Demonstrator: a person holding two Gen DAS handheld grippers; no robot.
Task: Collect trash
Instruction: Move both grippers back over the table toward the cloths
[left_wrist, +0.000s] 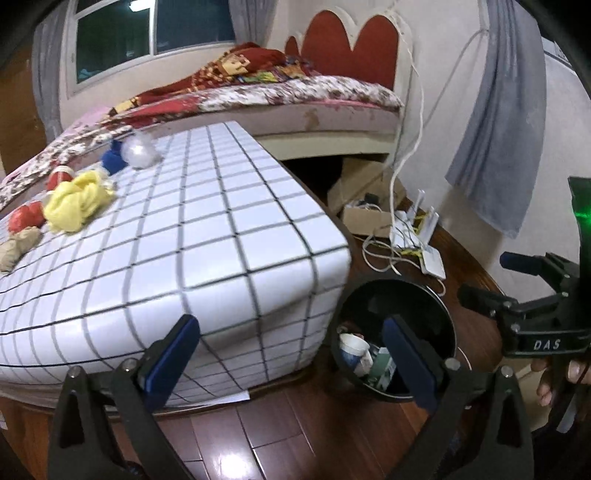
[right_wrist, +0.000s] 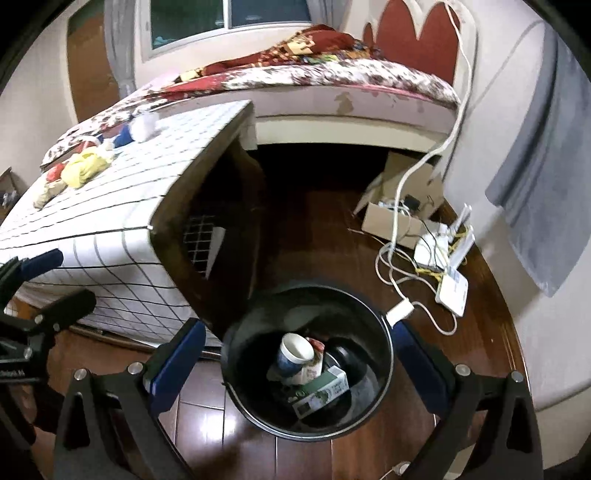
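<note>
Several pieces of trash lie at the far left of the table with the grid-pattern cloth (left_wrist: 221, 229): a yellow crumpled wad (left_wrist: 79, 201), red scraps (left_wrist: 27, 218), a blue scrap (left_wrist: 112, 157), a clear plastic ball (left_wrist: 140, 149) and a beige paper wad (left_wrist: 18, 247). A black bin (right_wrist: 280, 306) stands on the floor by the table's corner and holds a paper cup (right_wrist: 295, 350) and a green carton (right_wrist: 321, 391). My right gripper (right_wrist: 299, 358) hovers open and empty over the bin. My left gripper (left_wrist: 291, 350) is open and empty at the table's near corner, beside the bin (left_wrist: 406, 306).
A bed (left_wrist: 295, 92) with patterned covers runs behind the table. On the wooden floor to the right lie a white router (right_wrist: 450, 284), tangled cables (right_wrist: 391, 258) and an open cardboard box (right_wrist: 388, 218). A grey curtain (right_wrist: 535, 184) hangs at the right wall.
</note>
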